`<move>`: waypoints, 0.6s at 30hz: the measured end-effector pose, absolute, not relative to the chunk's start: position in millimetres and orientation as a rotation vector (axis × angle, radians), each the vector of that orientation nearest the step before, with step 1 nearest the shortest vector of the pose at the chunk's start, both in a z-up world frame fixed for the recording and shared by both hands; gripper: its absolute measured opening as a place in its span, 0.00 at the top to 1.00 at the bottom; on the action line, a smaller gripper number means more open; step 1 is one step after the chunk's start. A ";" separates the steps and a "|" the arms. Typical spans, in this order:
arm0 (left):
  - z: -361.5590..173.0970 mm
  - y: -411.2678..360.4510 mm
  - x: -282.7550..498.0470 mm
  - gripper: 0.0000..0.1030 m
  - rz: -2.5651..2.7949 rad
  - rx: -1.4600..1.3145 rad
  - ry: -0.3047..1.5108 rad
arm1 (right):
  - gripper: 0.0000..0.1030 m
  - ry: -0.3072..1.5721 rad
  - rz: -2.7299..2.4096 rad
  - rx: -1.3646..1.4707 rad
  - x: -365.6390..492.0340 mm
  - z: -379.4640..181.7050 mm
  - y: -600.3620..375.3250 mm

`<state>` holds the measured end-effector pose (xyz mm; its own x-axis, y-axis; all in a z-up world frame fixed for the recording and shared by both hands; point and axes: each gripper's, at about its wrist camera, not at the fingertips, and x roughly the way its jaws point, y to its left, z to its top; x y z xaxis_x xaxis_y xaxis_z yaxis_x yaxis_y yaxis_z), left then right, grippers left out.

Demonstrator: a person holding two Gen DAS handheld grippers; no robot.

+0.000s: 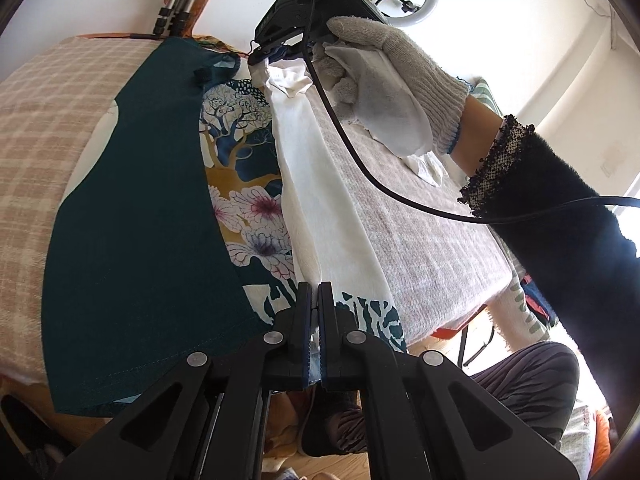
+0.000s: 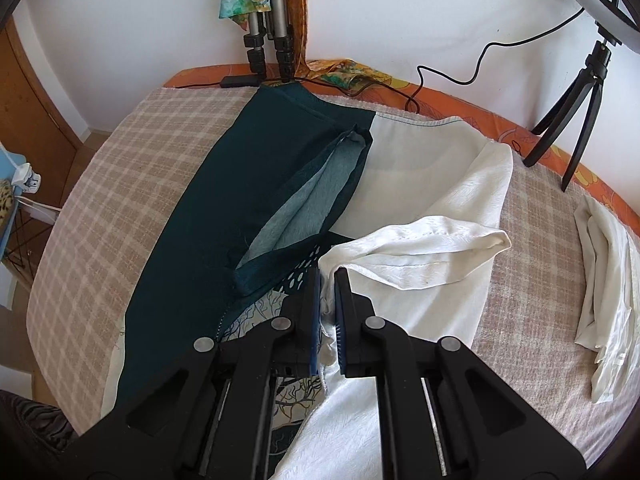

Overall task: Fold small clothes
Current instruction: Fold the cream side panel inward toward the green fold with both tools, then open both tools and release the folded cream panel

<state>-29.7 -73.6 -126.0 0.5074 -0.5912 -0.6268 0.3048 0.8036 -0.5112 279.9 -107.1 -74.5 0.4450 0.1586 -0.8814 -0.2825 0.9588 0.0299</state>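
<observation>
Stretching taut between two grips, with the white garment's [image 1: 320,200] folded edge as long axis: left gripper [image 1: 319,292] fingers clamped on the near end, right gripper [image 2: 328,276] fingers pinched on the far corner (gloved right hand [image 1: 384,80] above). Lying over the teal printed cloth [image 1: 140,220] on the checked table [image 2: 132,152], free bulk draped rightward, probably awaiting a sideways carry by both ends together.
</observation>
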 end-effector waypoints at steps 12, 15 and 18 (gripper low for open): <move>-127.7 -67.3 -25.0 0.88 -0.499 -0.302 0.942 | 0.92 1.148 0.344 -0.126 287.1 -108.2 -74.5; -123.4 -60.6 -23.7 0.75 -0.490 -0.293 0.961 | 0.78 1.180 0.394 -0.085 284.7 -104.0 -83.1; -117.4 -48.3 -27.3 0.73 -0.477 -0.267 0.979 | 0.57 1.139 0.457 -0.021 273.0 -81.6 -103.3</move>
